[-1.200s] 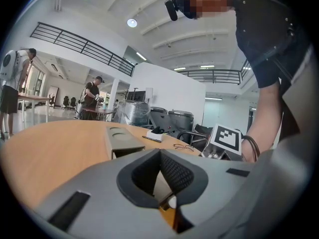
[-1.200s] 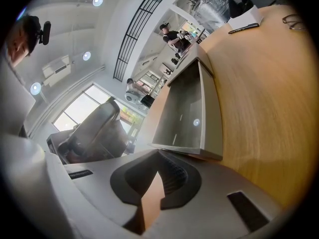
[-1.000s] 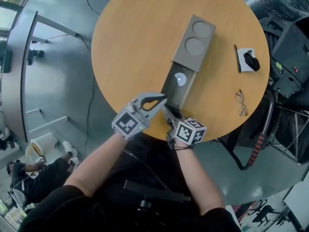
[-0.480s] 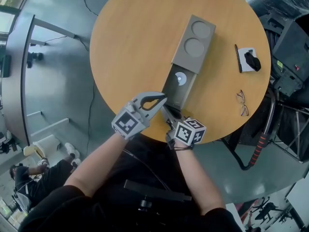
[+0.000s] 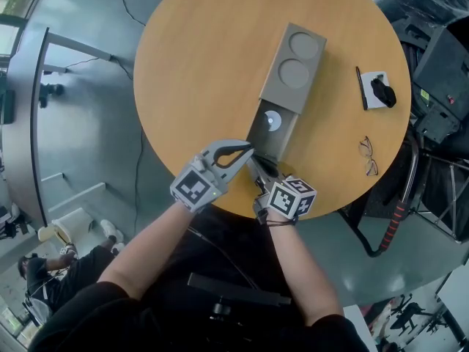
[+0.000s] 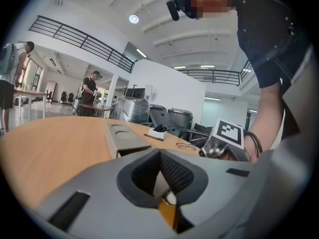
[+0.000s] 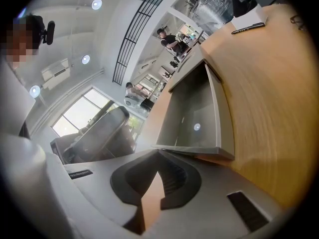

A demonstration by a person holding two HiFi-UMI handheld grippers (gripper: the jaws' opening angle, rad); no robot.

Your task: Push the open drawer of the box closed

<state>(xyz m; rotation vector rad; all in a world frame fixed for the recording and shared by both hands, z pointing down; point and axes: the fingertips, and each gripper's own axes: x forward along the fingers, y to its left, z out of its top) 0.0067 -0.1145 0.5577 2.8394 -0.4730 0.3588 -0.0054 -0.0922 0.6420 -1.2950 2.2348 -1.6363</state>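
**A:** How much of the job is done?

**B:** Nothing is done yet, it seems. The drawer is pulled far out of the box, toward the near edge of the table. The whole push is left to do.

**A:** Where are the grippers held?

**B:** The left gripper and the right gripper are held side by side at the drawer's near end. Both pairs of jaws are pressed together, and nothing is pinched in them. The closed tips are likely meant for pushing. Whether the drawer front is touched cannot be told.

**A:** What is shown in one view only?

**B:** In the head view the whole box is seen, with two round dips on its top. The glasses and the pen are seen well apart from it. In the right gripper view the inside of the drawer is seen, bare but for a small white dot. In the left gripper view the box is seen low from the side. The other gripper's marker cube and people far across the room are seen there too.
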